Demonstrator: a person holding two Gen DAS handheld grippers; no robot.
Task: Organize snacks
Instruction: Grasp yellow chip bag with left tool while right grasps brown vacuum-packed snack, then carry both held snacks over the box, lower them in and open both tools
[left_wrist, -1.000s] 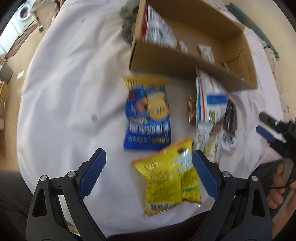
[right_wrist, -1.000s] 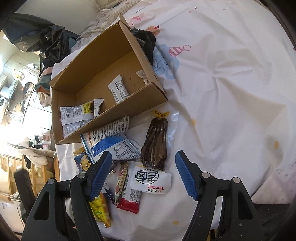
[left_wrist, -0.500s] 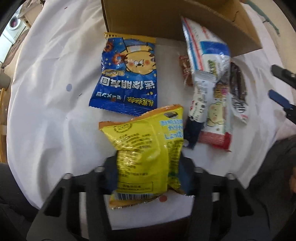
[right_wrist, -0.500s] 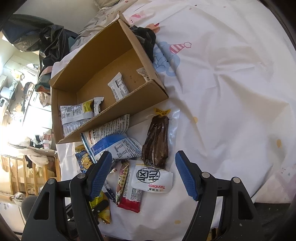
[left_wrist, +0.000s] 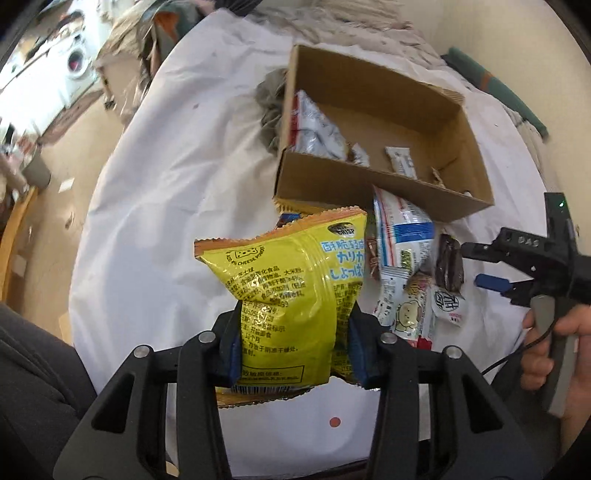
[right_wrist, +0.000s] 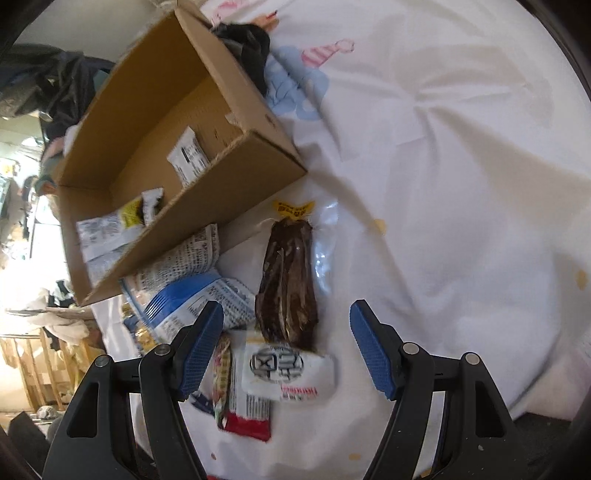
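My left gripper (left_wrist: 291, 347) is shut on the yellow chip bag (left_wrist: 291, 280) and holds it above the white sheet, in front of the cardboard box (left_wrist: 369, 192). The box holds a few small packets (left_wrist: 314, 133). My right gripper (right_wrist: 286, 343) is open and empty, hovering over a dark brown snack pack (right_wrist: 290, 280) and a white packet (right_wrist: 284, 369); it also shows in the left wrist view (left_wrist: 484, 266). A blue-and-white bag (right_wrist: 192, 295) leans against the box (right_wrist: 177, 122).
Several more packets (left_wrist: 406, 310) lie right of the yellow bag. A red-and-white packet (right_wrist: 247, 417) lies by my right gripper's left finger. The white sheet (right_wrist: 443, 184) spreads to the right. Dark cloth (right_wrist: 247, 48) lies behind the box.
My left gripper closed on the yellow chip bag and lifted it off the sheet, pulling back from the box. My right gripper stayed open, hardly moving.
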